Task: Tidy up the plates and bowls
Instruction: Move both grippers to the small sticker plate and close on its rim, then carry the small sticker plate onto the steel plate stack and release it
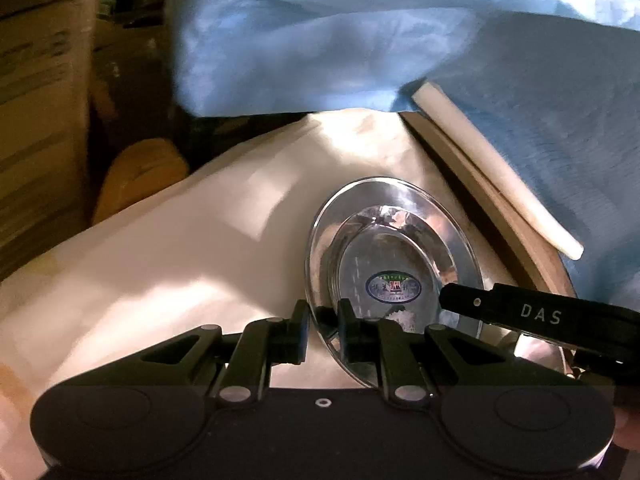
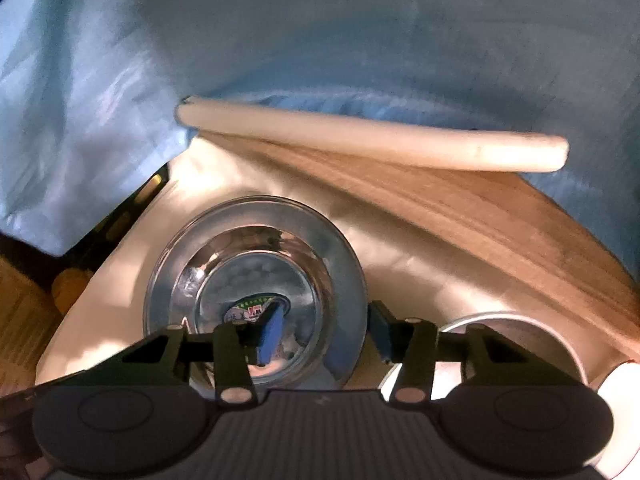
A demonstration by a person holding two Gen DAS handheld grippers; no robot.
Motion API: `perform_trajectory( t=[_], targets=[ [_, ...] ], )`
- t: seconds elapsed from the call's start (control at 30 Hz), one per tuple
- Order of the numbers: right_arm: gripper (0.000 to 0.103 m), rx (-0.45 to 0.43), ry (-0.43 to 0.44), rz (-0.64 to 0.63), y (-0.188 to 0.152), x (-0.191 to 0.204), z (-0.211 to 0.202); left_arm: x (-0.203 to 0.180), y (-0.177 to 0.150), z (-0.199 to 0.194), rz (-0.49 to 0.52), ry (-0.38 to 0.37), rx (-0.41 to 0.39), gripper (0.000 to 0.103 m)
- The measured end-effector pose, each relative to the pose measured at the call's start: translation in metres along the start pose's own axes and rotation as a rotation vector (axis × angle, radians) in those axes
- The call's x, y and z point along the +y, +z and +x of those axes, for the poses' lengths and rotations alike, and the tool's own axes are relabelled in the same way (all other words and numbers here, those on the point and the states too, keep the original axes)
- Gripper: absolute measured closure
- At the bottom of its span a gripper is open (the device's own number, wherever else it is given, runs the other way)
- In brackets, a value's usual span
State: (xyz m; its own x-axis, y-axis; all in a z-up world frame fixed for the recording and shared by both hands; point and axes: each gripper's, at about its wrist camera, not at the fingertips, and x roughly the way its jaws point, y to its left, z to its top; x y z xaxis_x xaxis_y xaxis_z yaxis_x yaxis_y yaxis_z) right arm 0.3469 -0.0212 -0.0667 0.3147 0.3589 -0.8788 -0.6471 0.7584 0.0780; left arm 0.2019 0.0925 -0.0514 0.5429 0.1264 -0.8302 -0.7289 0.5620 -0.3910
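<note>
Item: steel bowl [image 1: 394,258], shiny, wide flat rim, oval sticker [image 1: 394,287] on the floor of the bowl; sits on a pale cloth [image 1: 200,248] over the worktop, at centre-right of the left wrist view.

Left claw [image 1: 323,322]: closed on the bowl's rim at 7 o'clock, one finger outside, one inside; probably pinched there to steady or lift the bowl by its edge.

Right claw [image 2: 320,330]: jaws half apart, straddling the rim at 4 o'clock, inner blue pad [image 2: 269,336] over the bowl's floor, outer one beyond the rim; contact with metal not discernible, so apparently mid-grasp.

Left wrist view only: right claw's finger [image 1: 520,312] reaching in from 3 o'clock; cardboard boxes [image 1: 36,120] at 9 o'clock.

Right wrist view only: second steel bowl [image 2: 516,340] at 4 o'clock, upside down; bare wooden worktop [image 2: 460,216].

Both views: white rod [image 2: 372,136] and blue cloth [image 2: 320,32] at 12 o'clock.
</note>
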Motion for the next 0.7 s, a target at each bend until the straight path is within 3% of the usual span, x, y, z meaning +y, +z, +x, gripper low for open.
perform_trajectory(
  t=[0.17,0.7],
  targets=[
    [0.066,0.005,0.013,-0.012,-0.008,0.011,-0.005,0.015,-0.008,-0.012,-0.026,0.012,-0.01,0.087],
    [0.078,-0.039,0.047,-0.088,-0.049,0.036,-0.041,0.038,-0.023,-0.044,-0.038,0.034,-0.086,0.087]
  ],
)
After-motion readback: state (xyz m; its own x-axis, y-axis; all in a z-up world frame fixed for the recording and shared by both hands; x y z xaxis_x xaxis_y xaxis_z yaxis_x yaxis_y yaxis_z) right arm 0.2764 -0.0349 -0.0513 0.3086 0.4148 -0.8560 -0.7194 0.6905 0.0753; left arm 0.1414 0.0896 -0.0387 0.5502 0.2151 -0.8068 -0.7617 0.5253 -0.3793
